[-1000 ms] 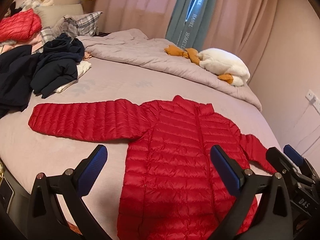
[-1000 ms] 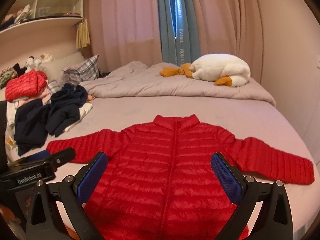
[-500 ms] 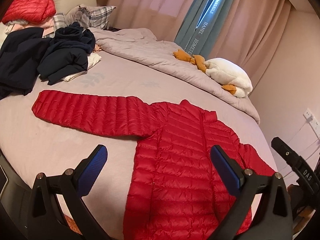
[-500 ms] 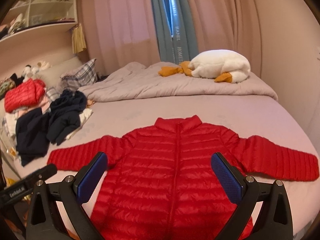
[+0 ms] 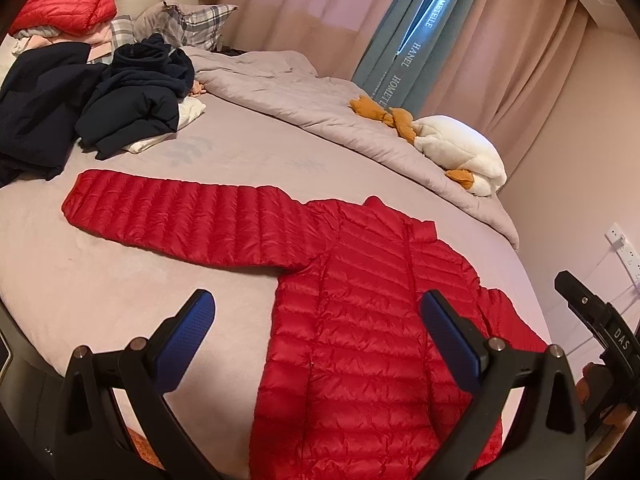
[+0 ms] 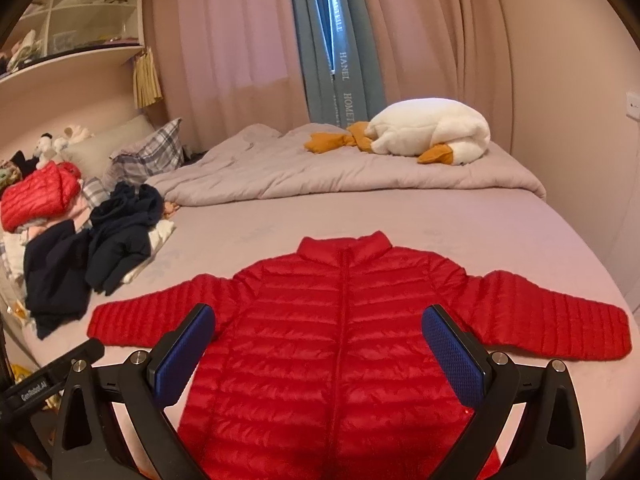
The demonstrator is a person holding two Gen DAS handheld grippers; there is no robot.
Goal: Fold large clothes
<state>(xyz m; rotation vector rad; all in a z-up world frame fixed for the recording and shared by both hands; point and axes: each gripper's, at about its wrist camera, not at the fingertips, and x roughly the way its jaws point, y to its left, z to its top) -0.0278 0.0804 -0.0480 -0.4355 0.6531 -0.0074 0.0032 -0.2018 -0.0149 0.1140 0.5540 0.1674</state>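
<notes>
A red quilted puffer jacket (image 5: 360, 320) lies flat and zipped, front up, on the bed, both sleeves spread out to the sides; it also shows in the right wrist view (image 6: 344, 344). My left gripper (image 5: 316, 336) is open and empty, hovering above the jacket's lower left side near the bed's front edge. My right gripper (image 6: 320, 348) is open and empty, hovering over the jacket's body. The right gripper's body shows at the right edge of the left wrist view (image 5: 600, 328).
A pile of dark navy clothes (image 6: 100, 248) and a folded red jacket (image 6: 36, 196) lie at the left of the bed (image 6: 460, 232). A bunched grey duvet (image 6: 320, 172) with a white goose plush (image 6: 432, 132) lies at the back. Curtains and a wall stand behind.
Both grippers have risen and pulled back a little, so the jacket sits lower and further off in view. The left gripper swung left. The jacket has not moved.
</notes>
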